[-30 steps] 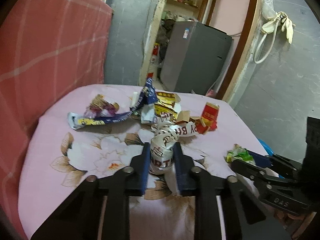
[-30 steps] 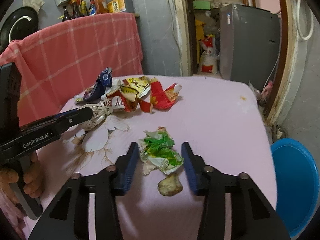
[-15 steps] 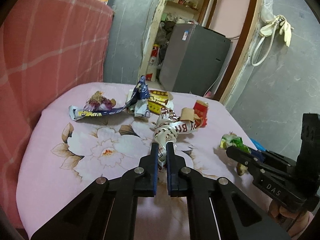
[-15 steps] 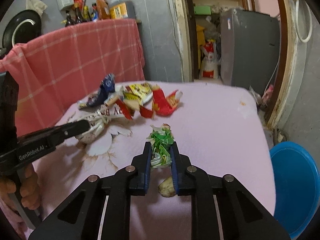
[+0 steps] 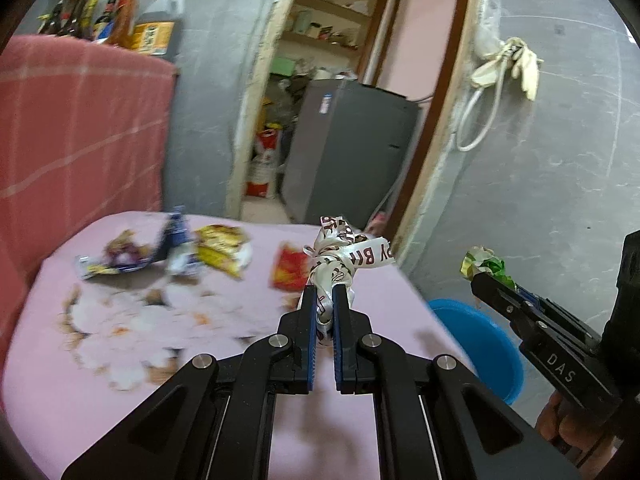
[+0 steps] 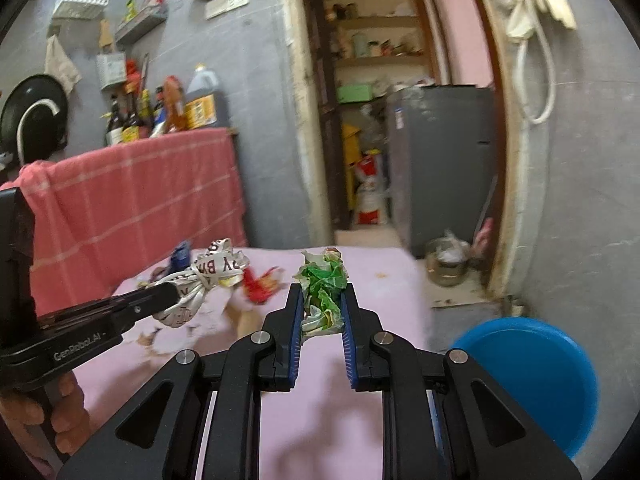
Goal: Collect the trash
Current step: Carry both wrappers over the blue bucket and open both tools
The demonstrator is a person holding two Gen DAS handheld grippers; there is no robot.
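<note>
My left gripper (image 5: 324, 294) is shut on a crumpled white printed ribbon (image 5: 344, 258) and holds it above the pink flowered table (image 5: 120, 380). The ribbon also shows in the right wrist view (image 6: 208, 276). My right gripper (image 6: 322, 296) is shut on a crumpled green and white wrapper (image 6: 322, 284), lifted off the table; the wrapper also shows in the left wrist view (image 5: 486, 266). A blue bin (image 6: 532, 376) stands on the floor to the right of the table, also seen in the left wrist view (image 5: 476, 340). Several wrappers (image 5: 216, 252) lie at the table's far end.
A red checked cloth (image 6: 132, 204) hangs over a counter on the left with bottles (image 6: 160, 108) on top. A grey fridge (image 5: 352, 152) stands in the doorway behind the table. A metal pot (image 6: 448, 264) sits on the floor near the door frame.
Both grippers closed on their trash, the left on the ribbon and the right on the green wrapper, and lifted it off the table. Both have swung right towards the blue bin.
</note>
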